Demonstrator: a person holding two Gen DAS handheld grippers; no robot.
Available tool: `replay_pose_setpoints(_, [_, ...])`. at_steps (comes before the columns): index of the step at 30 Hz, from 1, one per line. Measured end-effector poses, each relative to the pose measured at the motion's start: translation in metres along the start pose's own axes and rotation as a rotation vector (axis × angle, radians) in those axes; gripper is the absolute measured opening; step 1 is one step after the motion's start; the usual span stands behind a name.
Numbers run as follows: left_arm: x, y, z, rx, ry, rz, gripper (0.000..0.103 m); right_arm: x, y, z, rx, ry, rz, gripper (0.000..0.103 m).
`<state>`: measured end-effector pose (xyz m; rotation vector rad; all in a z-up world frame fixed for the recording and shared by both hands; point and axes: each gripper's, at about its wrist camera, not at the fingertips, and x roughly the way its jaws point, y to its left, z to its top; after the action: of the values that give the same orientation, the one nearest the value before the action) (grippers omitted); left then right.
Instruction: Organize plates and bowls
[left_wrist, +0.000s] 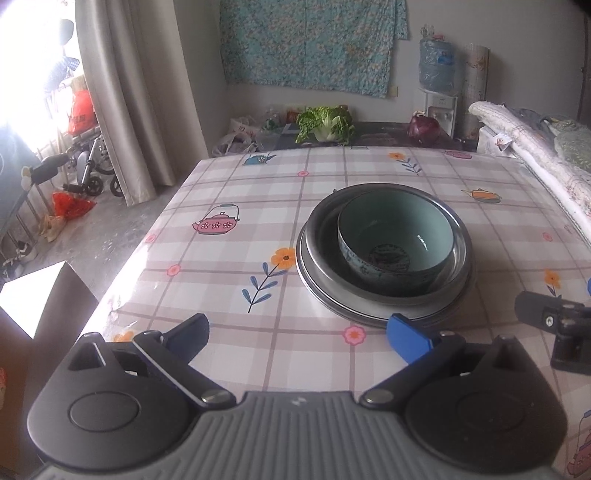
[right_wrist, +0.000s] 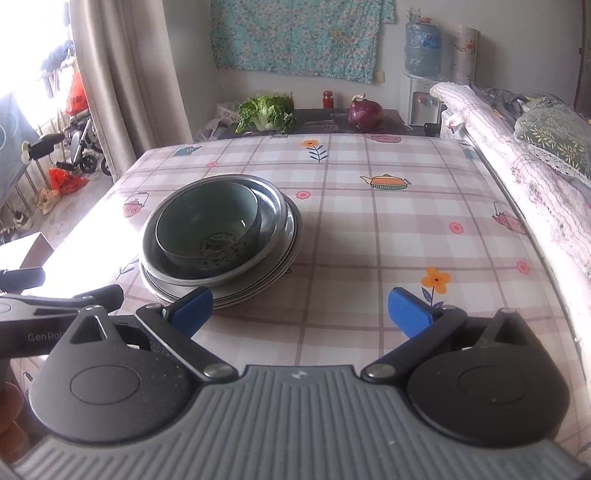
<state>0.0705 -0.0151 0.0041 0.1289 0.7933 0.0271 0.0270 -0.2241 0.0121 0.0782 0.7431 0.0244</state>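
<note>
Teal bowl (left_wrist: 395, 240) nests in metal bowl (left_wrist: 321, 236) atop stacked plates (left_wrist: 306, 273), apparently consolidated; left tongs (left_wrist: 297, 338) and right tongs (right_wrist: 299, 310) both gape wide, empty, near the stack.

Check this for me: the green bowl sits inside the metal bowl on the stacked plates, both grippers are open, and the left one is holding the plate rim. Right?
Not quite. The left gripper holds nothing: in the left wrist view its fingers stand apart, short of the plates. The rest holds: the green bowl sits inside the metal bowl on the stack, and the right gripper is open too.
</note>
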Motion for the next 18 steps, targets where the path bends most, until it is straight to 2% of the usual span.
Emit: replay_pose_setpoints(18, [0.009, 0.003, 0.005, -0.023, 0.048, -0.019, 0.103, 0.015, 0.005, -0.002, -0.016, 0.050, -0.009, 0.102])
